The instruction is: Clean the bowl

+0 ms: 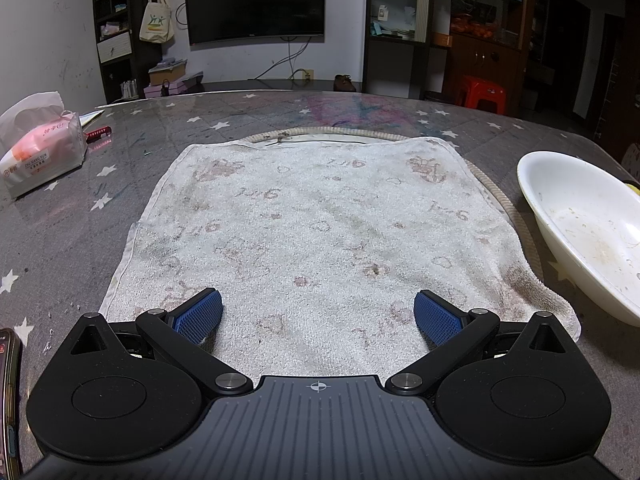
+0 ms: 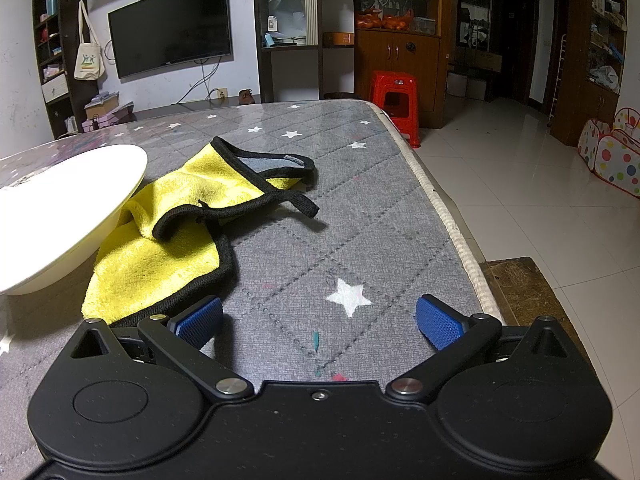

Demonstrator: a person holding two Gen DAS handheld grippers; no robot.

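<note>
A white bowl (image 1: 588,224) with food smears inside sits tilted at the right of the left wrist view; its outer wall (image 2: 60,208) fills the left of the right wrist view. A yellow cloth with black trim (image 2: 176,232) lies crumpled beside and partly under the bowl. My left gripper (image 1: 318,316) is open over a stained white towel (image 1: 312,232), holding nothing. My right gripper (image 2: 320,318) is open above the grey starred tabletop, just right of the yellow cloth's near corner, with nothing between its fingers.
A tissue pack (image 1: 40,152) lies at the table's far left, and a phone (image 1: 10,400) sits at the near left edge. The table's right edge (image 2: 452,220) drops to a tiled floor with a red stool (image 2: 396,100) and a wooden bench (image 2: 528,292).
</note>
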